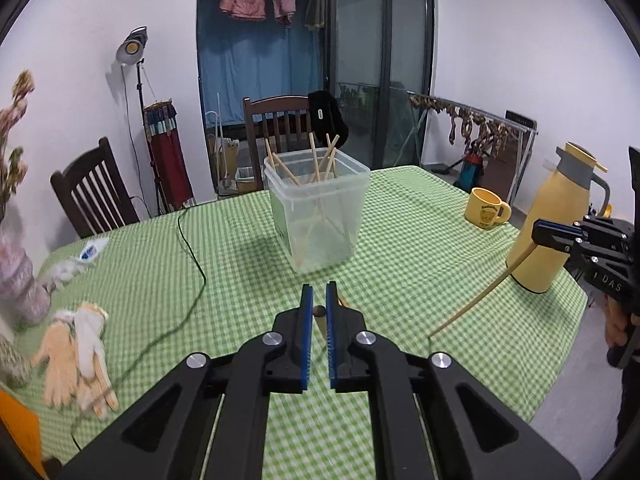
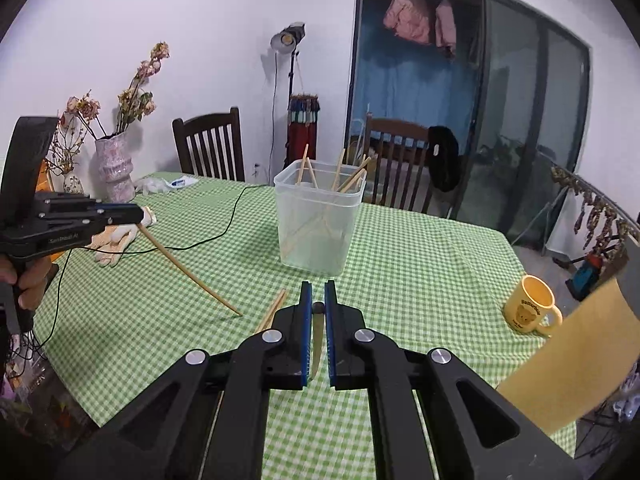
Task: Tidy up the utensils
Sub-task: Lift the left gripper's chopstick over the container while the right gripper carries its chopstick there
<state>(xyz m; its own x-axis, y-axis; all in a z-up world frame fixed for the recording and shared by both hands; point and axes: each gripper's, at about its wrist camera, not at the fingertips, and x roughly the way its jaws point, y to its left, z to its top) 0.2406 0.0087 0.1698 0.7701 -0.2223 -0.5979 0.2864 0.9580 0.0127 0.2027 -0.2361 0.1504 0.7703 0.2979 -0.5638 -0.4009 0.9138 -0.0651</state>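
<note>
Over the checked tablecloth (image 1: 400,240), both tools (image 1: 319,312) (image 2: 318,308) pinch chopsticks (image 1: 480,296).

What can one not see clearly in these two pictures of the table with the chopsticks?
1. Left wrist view: the left gripper hides the first chopstick except its end.
2. Right wrist view: the right gripper, shut on the second chopstick, covers part of the loose chopsticks; count unclear.
3. Both views: the sticks in the container overlap behind cloudy walls.
4. Right wrist view: the flask is cut off by the edge.
</note>
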